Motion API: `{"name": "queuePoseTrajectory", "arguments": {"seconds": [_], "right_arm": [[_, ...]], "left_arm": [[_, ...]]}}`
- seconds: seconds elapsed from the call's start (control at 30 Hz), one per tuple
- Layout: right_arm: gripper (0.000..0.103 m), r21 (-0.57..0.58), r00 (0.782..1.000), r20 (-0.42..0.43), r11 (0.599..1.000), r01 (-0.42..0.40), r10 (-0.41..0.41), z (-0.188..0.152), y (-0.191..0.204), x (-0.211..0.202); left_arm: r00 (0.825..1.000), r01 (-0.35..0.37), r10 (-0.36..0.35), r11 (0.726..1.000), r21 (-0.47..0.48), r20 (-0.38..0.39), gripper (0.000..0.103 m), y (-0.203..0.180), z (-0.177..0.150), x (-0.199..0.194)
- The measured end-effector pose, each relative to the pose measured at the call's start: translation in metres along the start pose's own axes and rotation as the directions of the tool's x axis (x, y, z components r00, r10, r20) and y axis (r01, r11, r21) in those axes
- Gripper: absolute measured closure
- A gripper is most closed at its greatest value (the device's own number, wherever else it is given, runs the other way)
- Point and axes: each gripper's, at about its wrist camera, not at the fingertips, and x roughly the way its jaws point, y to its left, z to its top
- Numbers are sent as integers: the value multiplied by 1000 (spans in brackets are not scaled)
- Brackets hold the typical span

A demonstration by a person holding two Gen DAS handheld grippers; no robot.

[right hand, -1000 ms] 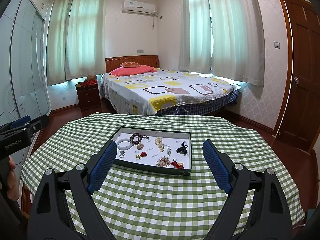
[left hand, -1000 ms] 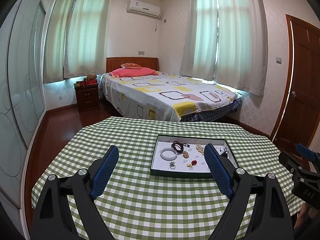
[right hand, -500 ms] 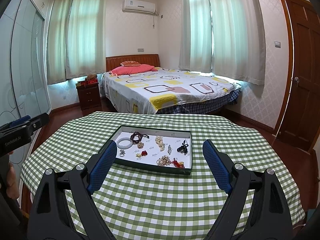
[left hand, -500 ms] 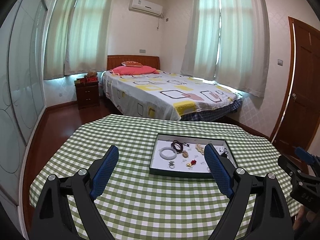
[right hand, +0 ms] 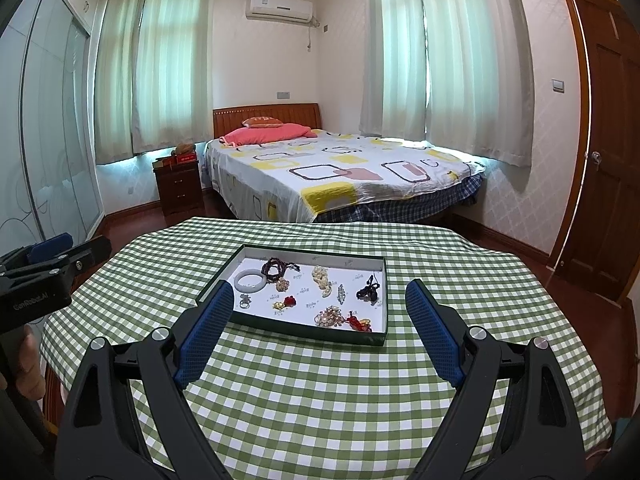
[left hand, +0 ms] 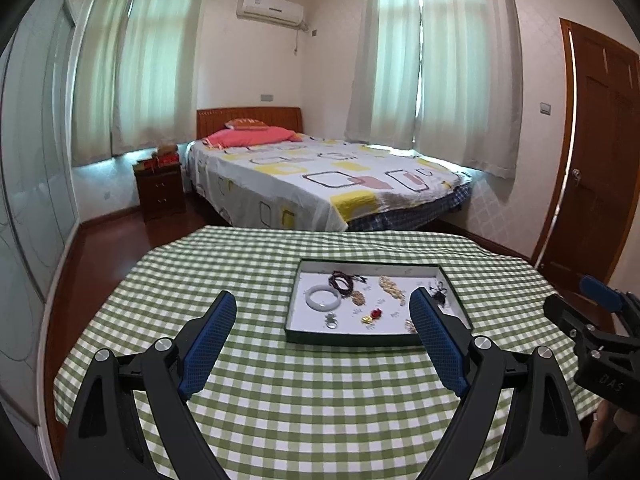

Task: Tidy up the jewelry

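Note:
A shallow dark green tray (right hand: 370, 337) with a white floor lies on the checked tablecloth (right hand: 328, 392). Inside it are several pieces of jewelry: a pale jade bangle (right hand: 249, 280), a dark bead bracelet (right hand: 276, 269), a pearl cluster (right hand: 322, 276), a red and gold charm (right hand: 286, 302) and a black pendant (right hand: 369, 290). In the left wrist view the same tray (left hand: 352, 338) sits ahead and to the right, with the bangle (left hand: 323, 298) at its left. My left gripper (left hand: 322, 312) stands open above the cloth, short of the tray. My right gripper (right hand: 320, 302) is open too, its left finger overlapping the tray's near left corner.
The round table's edge (right hand: 52, 332) drops to a red wooden floor. A bed (right hand: 340, 176) and a nightstand (right hand: 178, 188) stand beyond. A brown door (right hand: 600, 140) is at the right. The other gripper (left hand: 596, 340) shows at the right edge of the left wrist view.
The left wrist view has shifted slightly, so the tray sits a little lower and further left in it. The right gripper has stayed still. Both grippers remain open.

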Motion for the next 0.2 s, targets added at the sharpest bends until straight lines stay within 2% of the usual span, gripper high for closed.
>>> {"name": "queuePoseTrajectory", "arguments": {"seconds": [0.2], "right_arm": [[18,13,1000,-19,1000,7,-7,-3,-6,10]], "left_arm": [[999,-19,18,1000,-24,-37,18,10,-3,16]]}}
